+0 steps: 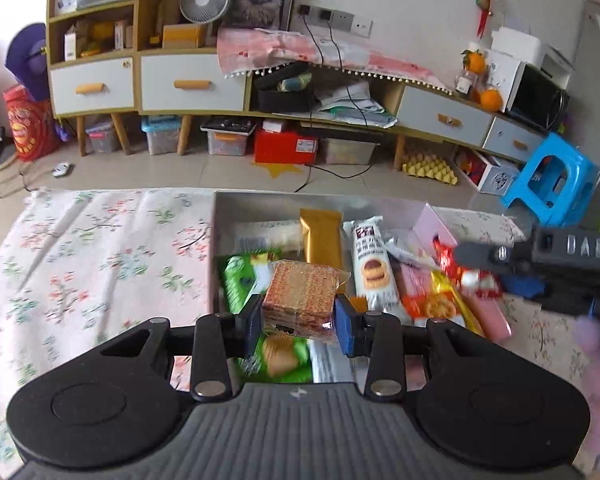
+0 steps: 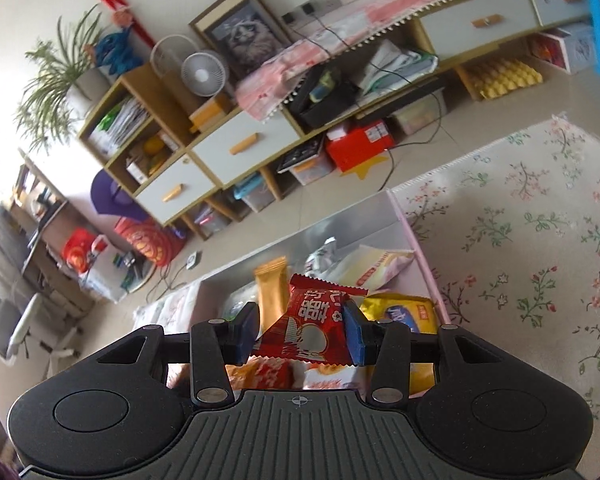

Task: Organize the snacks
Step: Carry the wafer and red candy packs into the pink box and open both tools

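Note:
My left gripper (image 1: 298, 322) is shut on a square, clear-wrapped brown wafer block (image 1: 302, 298), held just above the near part of the pink-walled snack box (image 1: 300, 202). My right gripper (image 2: 300, 334) is shut on a red snack packet (image 2: 312, 328) with white print, over the same box (image 2: 424, 256). In the left wrist view the right gripper (image 1: 478, 270) enters from the right with that red packet (image 1: 448, 258) above the box's right side. Inside the box lie a gold bar (image 1: 322, 238), a white cookie pack (image 1: 372, 264), green packs (image 1: 236, 280) and pink bars (image 1: 488, 316).
The box sits on a floral cloth (image 1: 100, 256) covering the table. Beyond the table's far edge are tiled floor, a long low cabinet (image 1: 188, 80) with storage bins under it, and a blue plastic stool (image 1: 552, 180) at the right.

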Motion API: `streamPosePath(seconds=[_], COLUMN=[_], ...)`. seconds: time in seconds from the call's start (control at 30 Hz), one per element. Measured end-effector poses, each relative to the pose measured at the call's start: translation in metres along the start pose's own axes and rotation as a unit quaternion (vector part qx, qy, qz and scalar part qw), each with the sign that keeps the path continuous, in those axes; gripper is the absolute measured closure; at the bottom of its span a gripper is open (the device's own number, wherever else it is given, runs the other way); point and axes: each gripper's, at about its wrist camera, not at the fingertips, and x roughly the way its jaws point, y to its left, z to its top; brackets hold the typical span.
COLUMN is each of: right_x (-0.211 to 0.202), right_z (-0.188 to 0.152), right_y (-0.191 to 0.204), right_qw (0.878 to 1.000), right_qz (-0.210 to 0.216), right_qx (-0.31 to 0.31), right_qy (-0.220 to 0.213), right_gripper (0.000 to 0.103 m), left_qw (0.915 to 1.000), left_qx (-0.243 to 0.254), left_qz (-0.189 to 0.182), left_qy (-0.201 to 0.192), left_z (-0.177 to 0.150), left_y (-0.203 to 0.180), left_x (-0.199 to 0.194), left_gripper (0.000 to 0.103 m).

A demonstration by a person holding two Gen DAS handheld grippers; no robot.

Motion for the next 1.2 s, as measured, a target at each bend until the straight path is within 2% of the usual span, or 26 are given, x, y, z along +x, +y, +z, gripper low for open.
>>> streamPosePath(seconds=[0.3, 0.63, 0.73, 0.83, 0.87, 0.93, 0.97, 1.03, 1.2], right_x=[0.016, 0.021, 0.02, 0.017, 0.016, 0.013, 0.011, 0.005, -0.007], right_z=[-0.002, -0.002, -0.001, -0.001, -0.001, 0.001, 0.002, 0.005, 0.008], right_y=[-0.018, -0.021, -0.018, -0.018, -0.018, -0.019, -0.019, -0.018, -0.015], right_qw=[1.0, 1.0, 1.0, 1.0, 1.0, 1.0, 1.0, 1.0, 1.0], right_qz=[-0.023, -0.02, -0.018, -0.009, -0.006, 0.001, 0.004, 0.011, 0.022], right_qx=[0.006, -0.001, -0.007, -0.004, -0.002, 0.005, 0.009, 0.012, 0.004], right_qy=[0.002, 0.004, 0.004, 0.003, 0.006, 0.007, 0.004, -0.003, -0.005], right_gripper=[0.059, 0.059, 0.058, 0.056, 0.055, 0.044, 0.041, 0.036, 0.029], left_qw=[0.9997, 0.9971, 0.9964, 0.9975, 0.9978, 0.9983, 0.9986, 0.999, 0.9985], left_qx=[0.015, 0.055, 0.066, 0.053, 0.047, 0.038, 0.036, 0.039, 0.05], left_qz=[-0.015, -0.007, 0.0, -0.003, -0.005, -0.011, -0.011, -0.006, -0.002], left_qy=[0.01, 0.053, 0.053, 0.048, 0.045, 0.041, 0.037, 0.023, 0.022], left_z=[0.005, 0.011, 0.014, 0.014, 0.013, 0.012, 0.013, 0.012, 0.01], left_y=[-0.004, -0.013, -0.015, -0.012, -0.011, -0.01, -0.01, -0.012, -0.018], left_x=[0.028, 0.051, 0.052, 0.045, 0.041, 0.033, 0.029, 0.018, -0.004], left_gripper=[0.069, 0.069, 0.068, 0.065, 0.063, 0.058, 0.049, 0.038, 0.028])
